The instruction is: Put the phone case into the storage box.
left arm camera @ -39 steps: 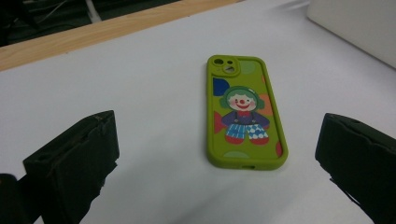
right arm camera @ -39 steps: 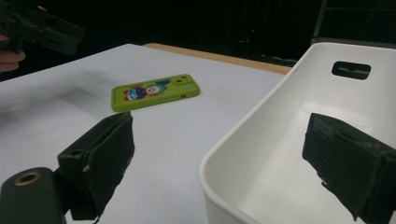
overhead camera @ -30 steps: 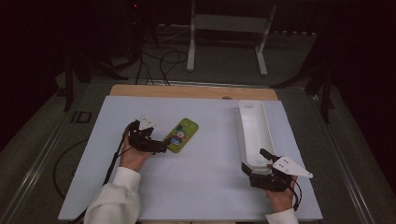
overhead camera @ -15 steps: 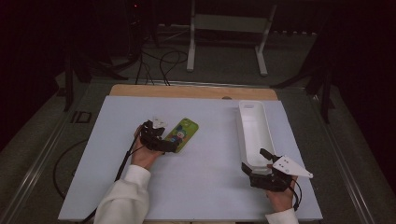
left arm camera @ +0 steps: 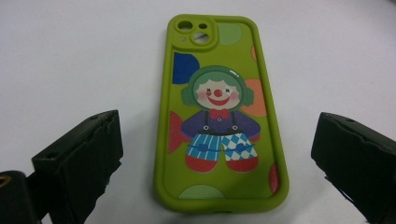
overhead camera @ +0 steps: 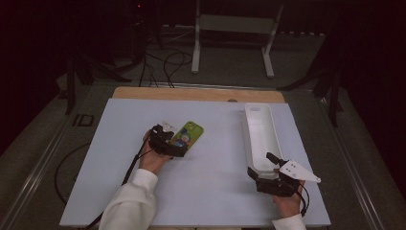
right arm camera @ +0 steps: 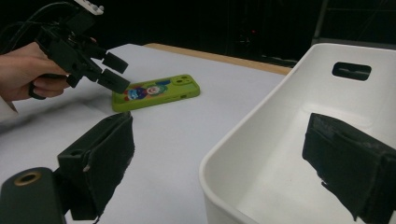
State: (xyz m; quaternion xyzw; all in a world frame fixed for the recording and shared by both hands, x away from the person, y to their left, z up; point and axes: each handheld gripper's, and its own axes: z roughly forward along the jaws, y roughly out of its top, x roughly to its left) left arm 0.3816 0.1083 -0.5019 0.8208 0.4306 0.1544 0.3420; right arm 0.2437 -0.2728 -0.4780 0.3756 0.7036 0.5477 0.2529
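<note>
My left tongs [left arm camera: 210,154] hang open astride the lime-green rubber phone case with a clown print [left arm camera: 219,116], flat on the white desk [overhead camera: 215,191]. Next I judge: lower, pinch its long edges. Right tongs [right arm camera: 224,163] gape at the long white plastic bin [right arm camera: 289,154].

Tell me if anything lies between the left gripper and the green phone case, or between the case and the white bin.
Nothing visible blocks either path. The left gripper is open, its jaws either side of the phone case with bare table between. Between the case and the white bin lies only bare white table.
</note>
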